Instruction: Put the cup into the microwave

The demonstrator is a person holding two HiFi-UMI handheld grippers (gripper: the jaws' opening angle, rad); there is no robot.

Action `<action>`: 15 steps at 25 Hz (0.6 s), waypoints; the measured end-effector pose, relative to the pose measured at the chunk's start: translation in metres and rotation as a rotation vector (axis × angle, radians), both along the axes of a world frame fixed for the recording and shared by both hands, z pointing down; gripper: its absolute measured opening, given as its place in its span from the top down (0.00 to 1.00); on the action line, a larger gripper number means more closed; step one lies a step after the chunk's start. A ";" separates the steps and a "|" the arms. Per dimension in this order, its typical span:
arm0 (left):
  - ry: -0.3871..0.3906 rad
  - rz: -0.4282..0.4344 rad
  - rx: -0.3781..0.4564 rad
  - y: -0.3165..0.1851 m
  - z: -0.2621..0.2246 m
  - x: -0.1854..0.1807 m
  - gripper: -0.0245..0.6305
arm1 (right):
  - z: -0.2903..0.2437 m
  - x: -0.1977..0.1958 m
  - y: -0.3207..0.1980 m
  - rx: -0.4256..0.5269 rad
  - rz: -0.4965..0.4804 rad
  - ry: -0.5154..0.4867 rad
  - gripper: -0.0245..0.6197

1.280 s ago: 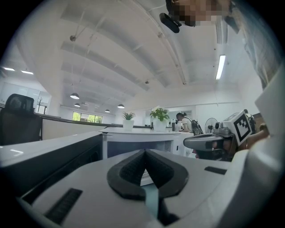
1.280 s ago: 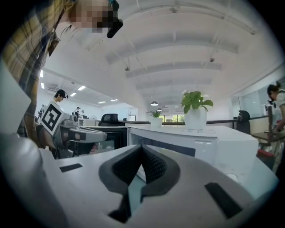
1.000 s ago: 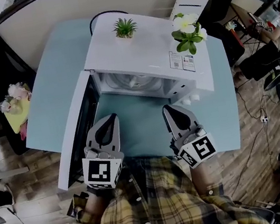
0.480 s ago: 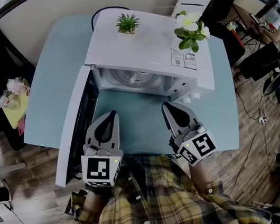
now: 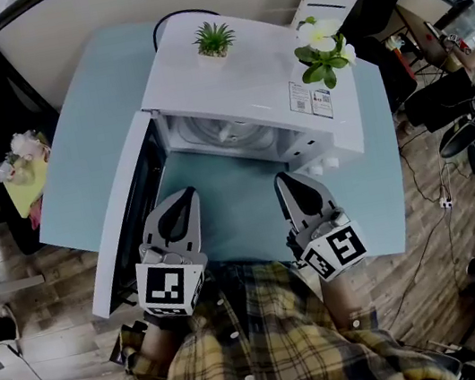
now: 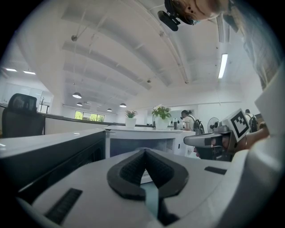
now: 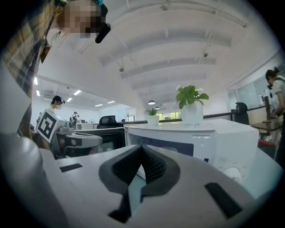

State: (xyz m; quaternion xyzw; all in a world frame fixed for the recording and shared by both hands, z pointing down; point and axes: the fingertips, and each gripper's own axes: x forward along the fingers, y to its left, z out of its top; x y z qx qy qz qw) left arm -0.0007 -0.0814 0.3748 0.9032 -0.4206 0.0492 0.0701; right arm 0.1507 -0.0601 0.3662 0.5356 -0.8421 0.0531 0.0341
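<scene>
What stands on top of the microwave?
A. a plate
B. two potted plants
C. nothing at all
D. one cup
B: a spiky plant and a flowering plant, each in a pot, stand on top of the microwave.
</scene>
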 end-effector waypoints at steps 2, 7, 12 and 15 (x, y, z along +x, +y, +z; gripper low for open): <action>0.000 -0.002 0.001 -0.001 0.000 0.000 0.97 | -0.001 0.000 0.000 0.001 0.002 0.000 0.96; 0.005 0.002 0.016 -0.004 -0.004 0.002 0.97 | -0.001 0.002 -0.002 0.002 0.006 -0.002 0.96; -0.001 0.001 0.006 -0.006 -0.002 0.003 0.97 | -0.001 0.005 -0.003 0.005 0.013 -0.005 0.96; -0.002 0.001 0.002 -0.007 0.000 0.004 0.97 | -0.001 0.007 -0.003 0.005 0.013 -0.002 0.96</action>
